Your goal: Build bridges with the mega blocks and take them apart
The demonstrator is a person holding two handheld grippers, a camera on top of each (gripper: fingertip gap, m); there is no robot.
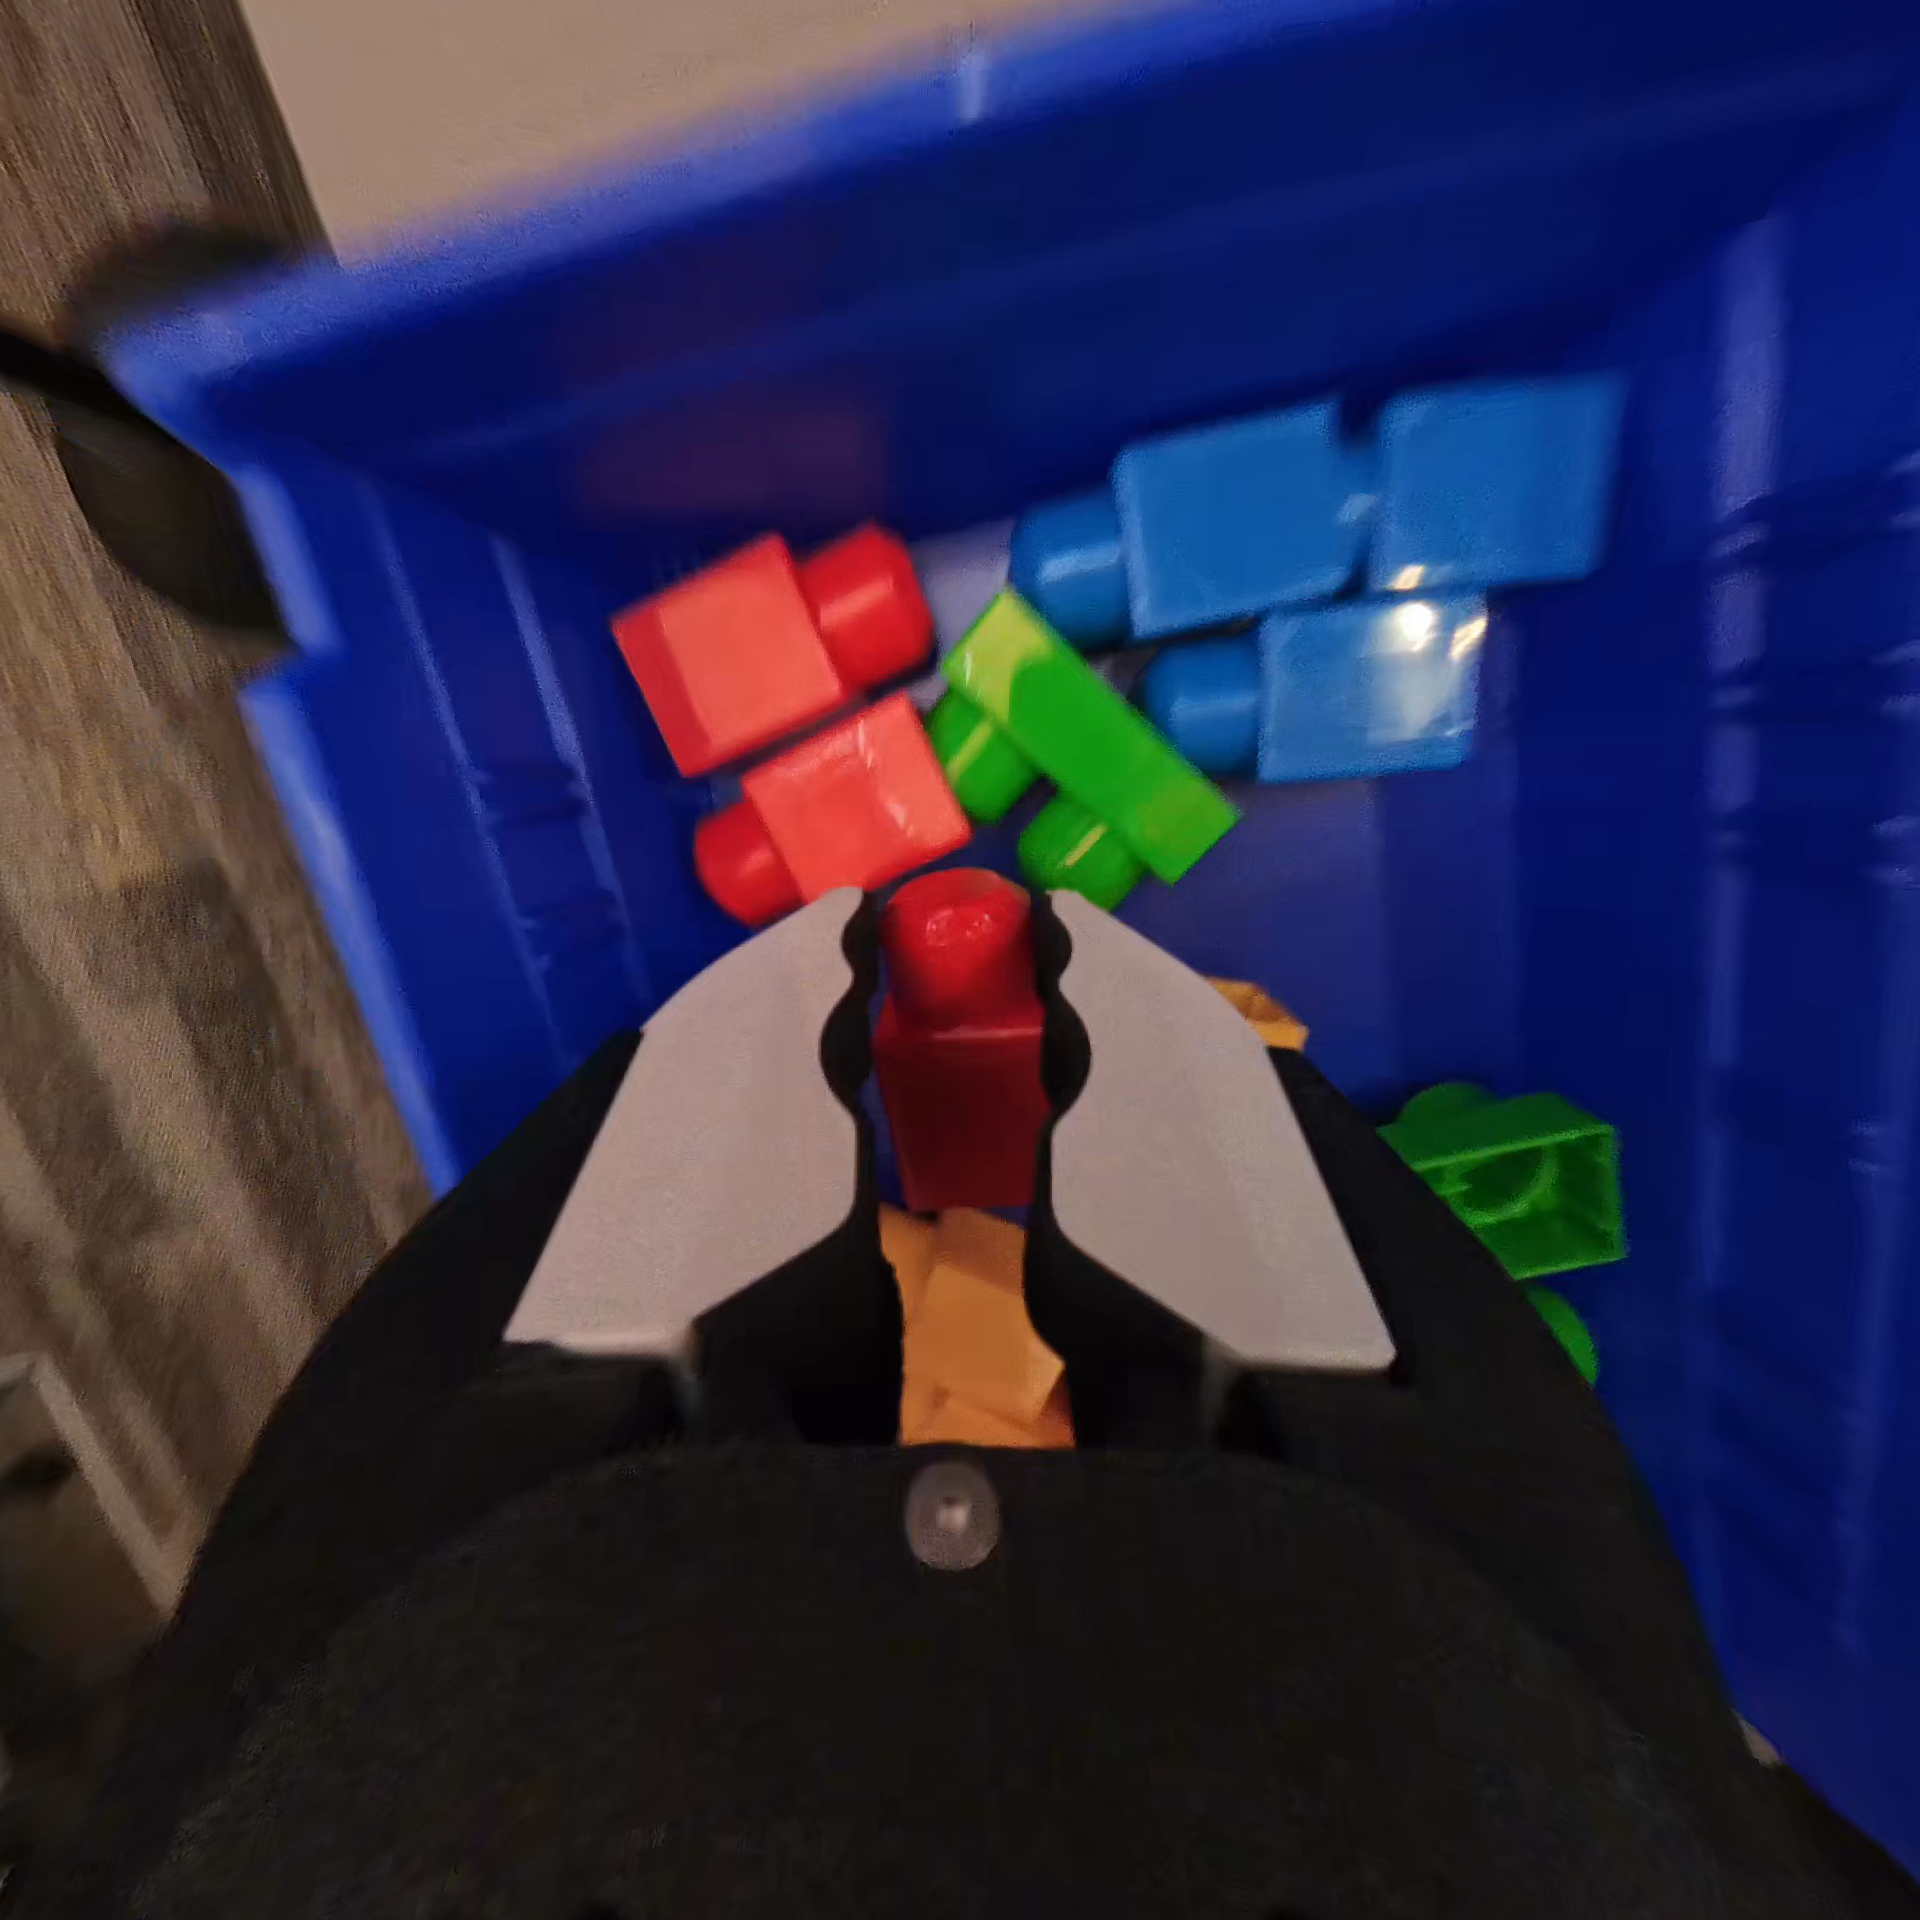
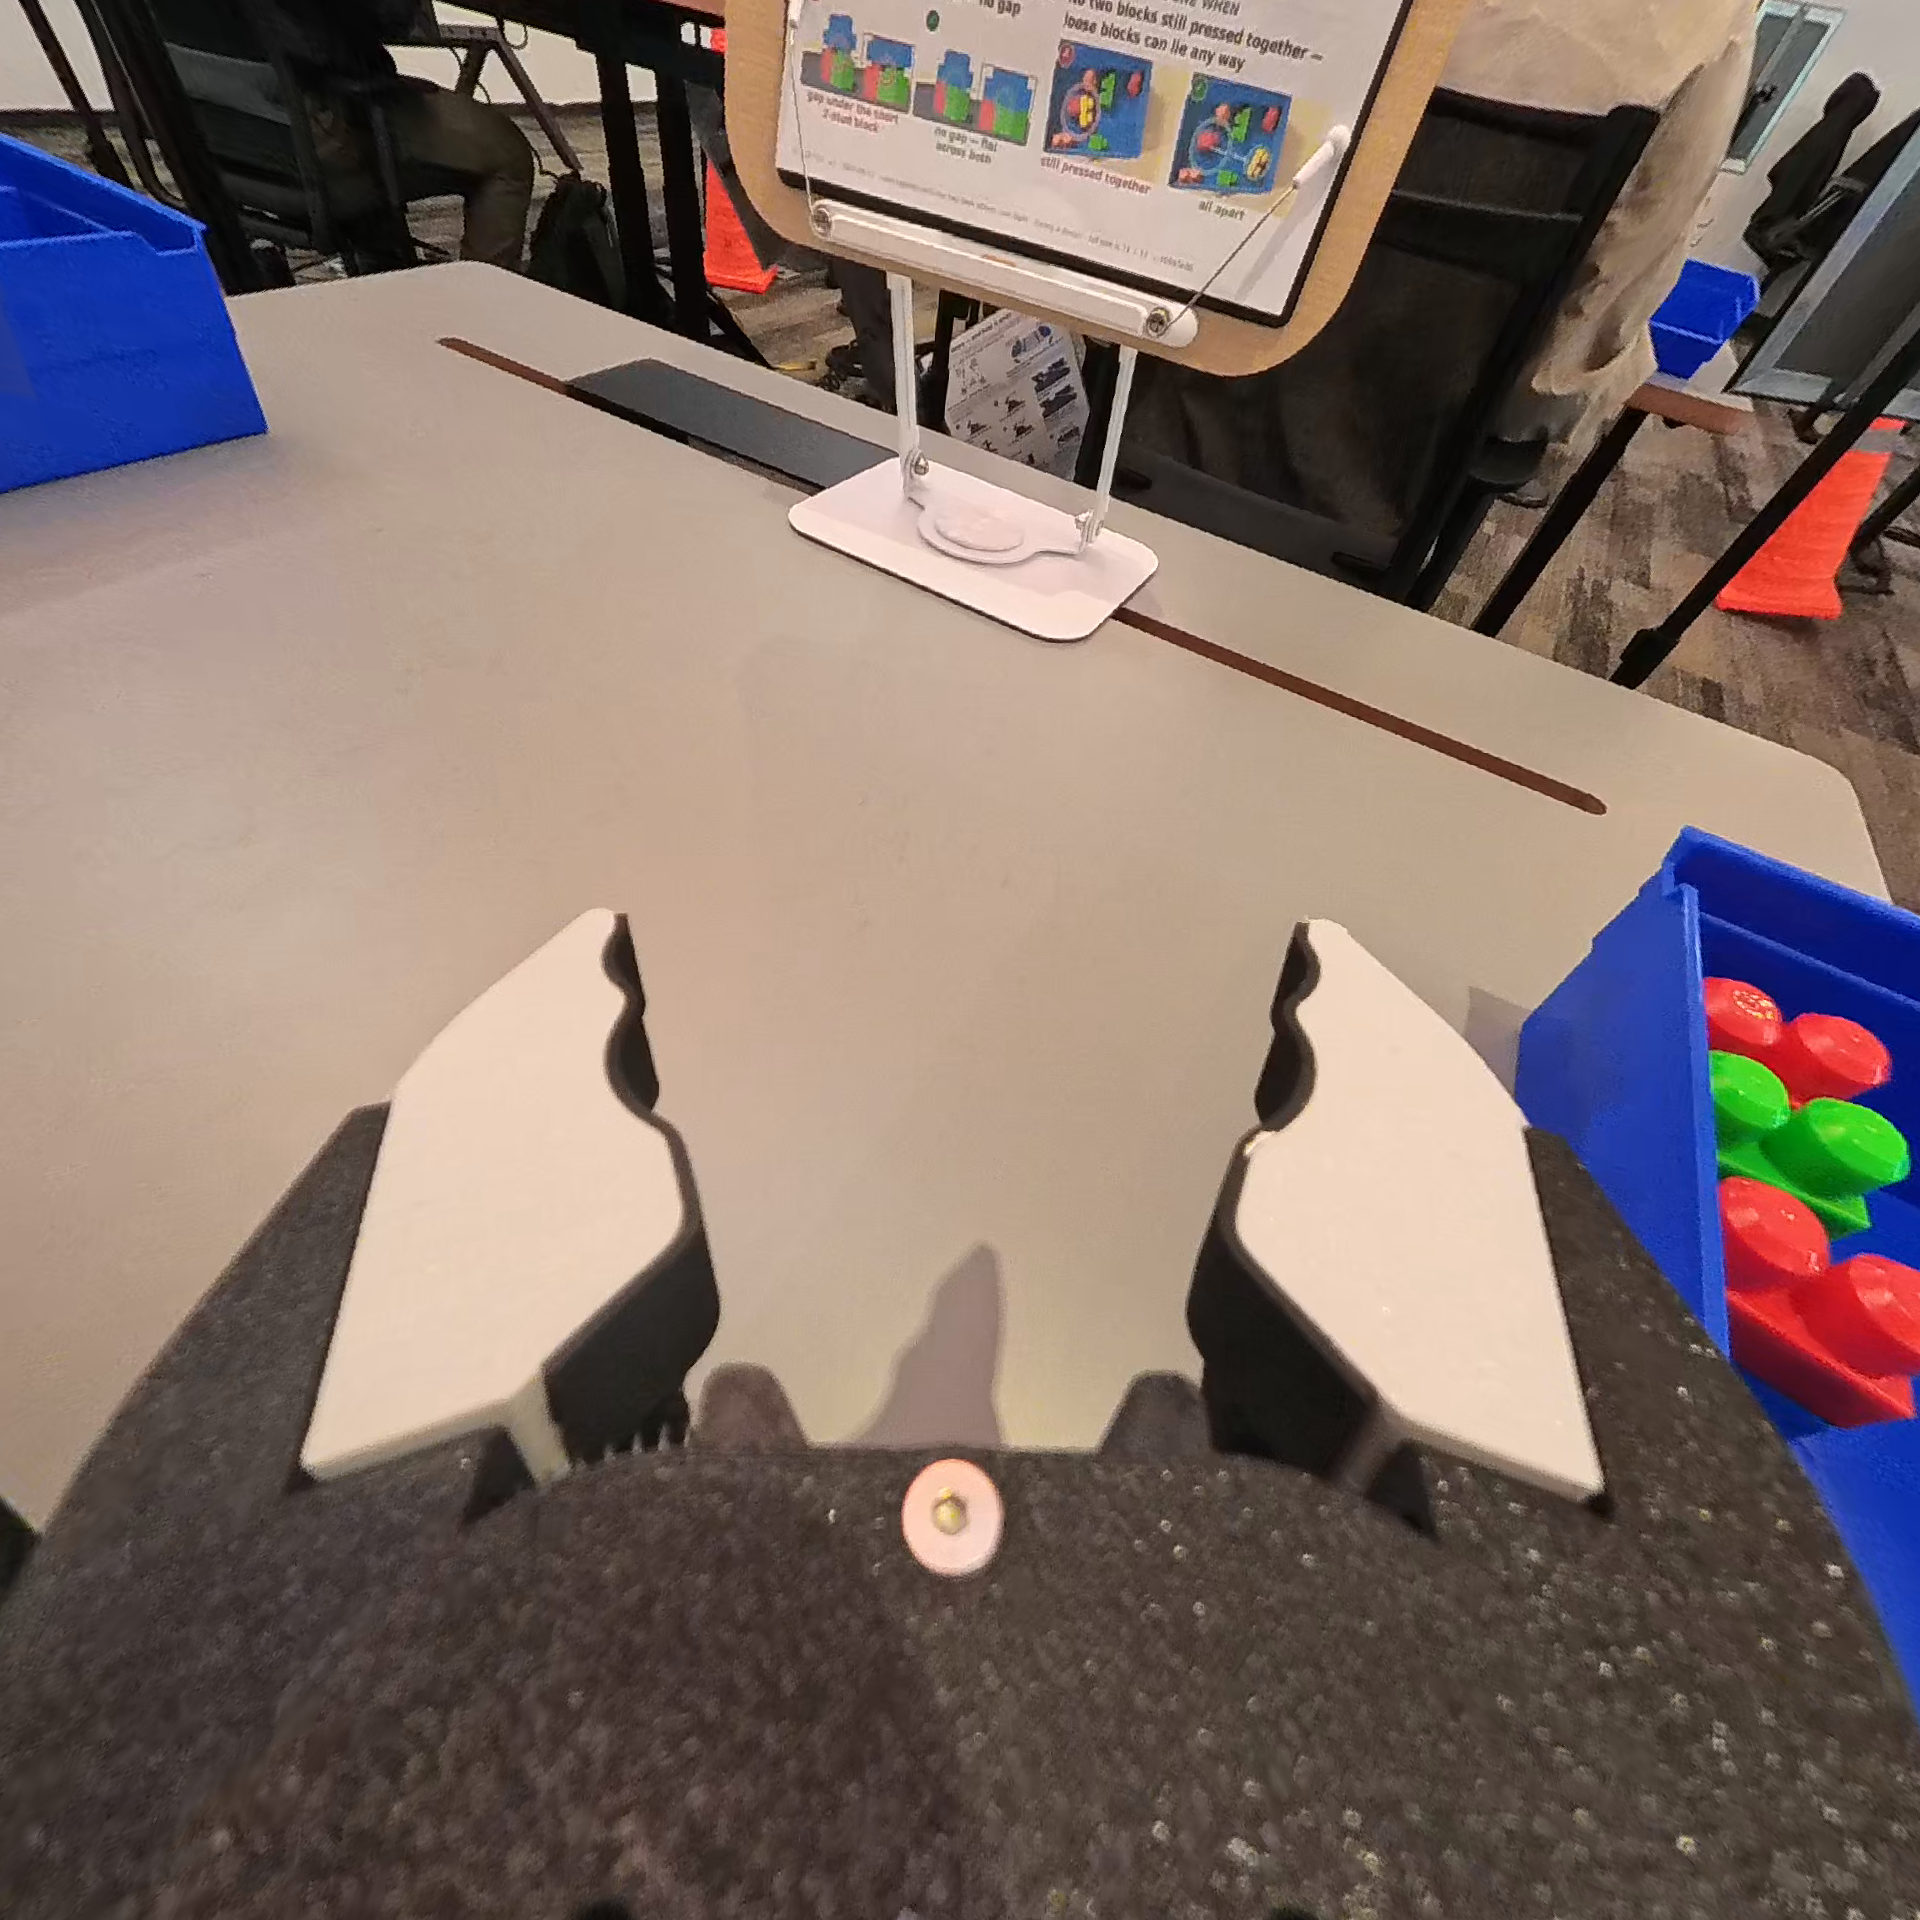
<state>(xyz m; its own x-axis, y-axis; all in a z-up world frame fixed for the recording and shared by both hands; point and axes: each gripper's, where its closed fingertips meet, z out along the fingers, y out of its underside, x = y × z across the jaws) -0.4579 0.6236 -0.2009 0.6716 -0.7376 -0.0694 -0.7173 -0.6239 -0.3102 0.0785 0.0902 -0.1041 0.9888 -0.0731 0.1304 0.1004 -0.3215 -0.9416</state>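
Left gripper (image 1: 956, 914) clamps a red block (image 1: 961, 1049) over a blue bin (image 1: 1039, 312); right gripper (image 2: 956, 935) hangs wide open above the grey table (image 2: 831, 790).

In the left wrist view the one-stud block sits stud-forward between the closed fingers. Loose in the bin lie two more red blocks (image 1: 800, 717) at 11 o'clock, a green block (image 1: 1081, 738) at 12, blue blocks (image 1: 1340, 582) at 1 and orange blocks (image 1: 977, 1340) beneath. In the right wrist view a second bin (image 2: 1610, 1091) of red and green blocks sits at 3 o'clock, a sign stand (image 2: 977, 540) at 12.
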